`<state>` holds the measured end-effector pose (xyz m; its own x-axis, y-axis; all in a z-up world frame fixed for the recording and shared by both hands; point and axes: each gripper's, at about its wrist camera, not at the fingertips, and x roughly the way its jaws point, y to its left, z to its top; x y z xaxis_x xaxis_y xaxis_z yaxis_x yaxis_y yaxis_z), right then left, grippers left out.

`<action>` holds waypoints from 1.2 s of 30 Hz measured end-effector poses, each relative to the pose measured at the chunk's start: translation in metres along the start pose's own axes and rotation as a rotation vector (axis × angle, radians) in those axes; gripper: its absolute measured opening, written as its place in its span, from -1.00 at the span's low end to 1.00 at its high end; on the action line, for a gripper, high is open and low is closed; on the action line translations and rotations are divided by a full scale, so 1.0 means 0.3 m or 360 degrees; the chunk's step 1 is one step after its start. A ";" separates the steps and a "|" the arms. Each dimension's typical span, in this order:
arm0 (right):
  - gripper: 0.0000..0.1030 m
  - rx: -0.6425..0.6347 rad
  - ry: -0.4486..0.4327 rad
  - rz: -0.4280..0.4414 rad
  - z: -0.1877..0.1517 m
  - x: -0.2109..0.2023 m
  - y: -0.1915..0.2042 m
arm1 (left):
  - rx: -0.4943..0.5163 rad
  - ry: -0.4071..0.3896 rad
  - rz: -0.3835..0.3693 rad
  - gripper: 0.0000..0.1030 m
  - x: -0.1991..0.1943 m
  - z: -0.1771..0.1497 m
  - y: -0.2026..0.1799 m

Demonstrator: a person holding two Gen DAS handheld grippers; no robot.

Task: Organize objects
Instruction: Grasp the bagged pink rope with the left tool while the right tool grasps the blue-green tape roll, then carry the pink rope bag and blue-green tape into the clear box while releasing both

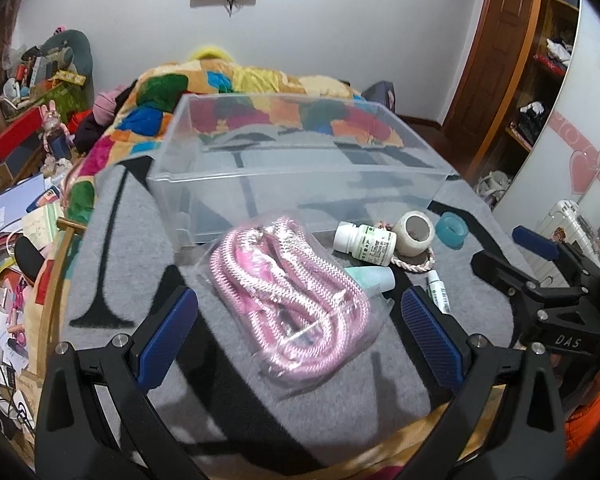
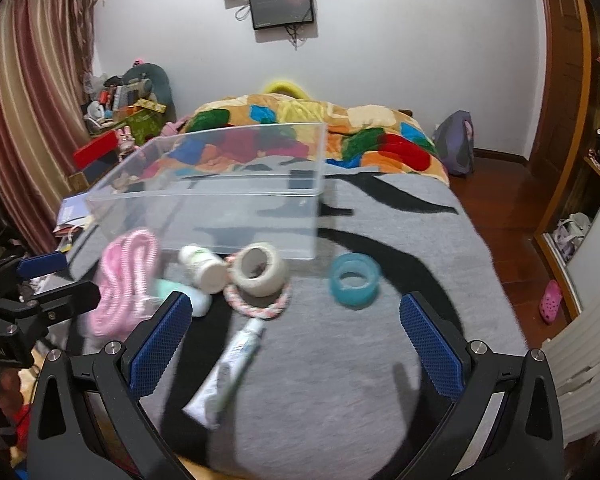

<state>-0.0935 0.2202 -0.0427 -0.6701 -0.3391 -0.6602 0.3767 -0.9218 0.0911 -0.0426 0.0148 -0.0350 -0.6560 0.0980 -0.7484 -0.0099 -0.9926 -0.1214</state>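
Note:
A clear plastic box point(image 1: 300, 168) point(image 2: 220, 200) stands empty on a grey blanket on the bed. In front of it lie a pink rope in a clear bag point(image 1: 292, 300) point(image 2: 124, 280), a white pill bottle point(image 1: 365, 239) point(image 2: 204, 266), a beige tape roll point(image 1: 413, 233) point(image 2: 260, 268) on a pink cord ring point(image 2: 256, 304), a blue tape roll point(image 1: 451, 229) point(image 2: 353, 278), a mint cup point(image 1: 373, 278) and a white tube point(image 2: 228, 368). My left gripper point(image 1: 300, 320) is open around the rope bag. My right gripper point(image 2: 296, 328) is open above the tube.
A colourful quilt point(image 2: 300, 132) lies behind the box. Clutter covers the floor and a stand at the left point(image 1: 20, 240). A wooden door point(image 1: 495, 60) and shelves are at the right. The bed's front edge is just below the grippers.

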 end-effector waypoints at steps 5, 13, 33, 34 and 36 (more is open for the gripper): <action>0.99 0.0034 0.0007 -0.0077 0.022 0.048 -0.077 | -0.0030 0.0089 0.0074 1.00 0.096 0.025 -0.010; 0.79 0.0011 0.0093 -0.0137 0.061 0.168 -0.137 | -0.0100 0.0169 0.0128 1.00 0.146 -0.008 0.039; -0.31 0.0046 0.0226 -0.0036 0.019 0.202 -0.127 | 0.0041 0.0106 0.0170 0.34 0.178 -0.026 0.097; -0.31 0.0050 0.0225 -0.0024 0.011 0.191 -0.124 | 0.0044 0.0099 0.0164 0.30 0.170 -0.030 0.100; -0.31 0.0052 0.0219 -0.0001 -0.003 0.163 -0.114 | 0.0038 0.0089 0.0150 0.25 0.153 -0.040 0.112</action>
<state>-0.1384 0.2354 -0.0788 -0.5757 -0.3117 -0.7559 0.3535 -0.9285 0.1136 -0.0639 -0.0130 -0.0813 -0.6117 0.0071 -0.7910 0.0315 -0.9989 -0.0333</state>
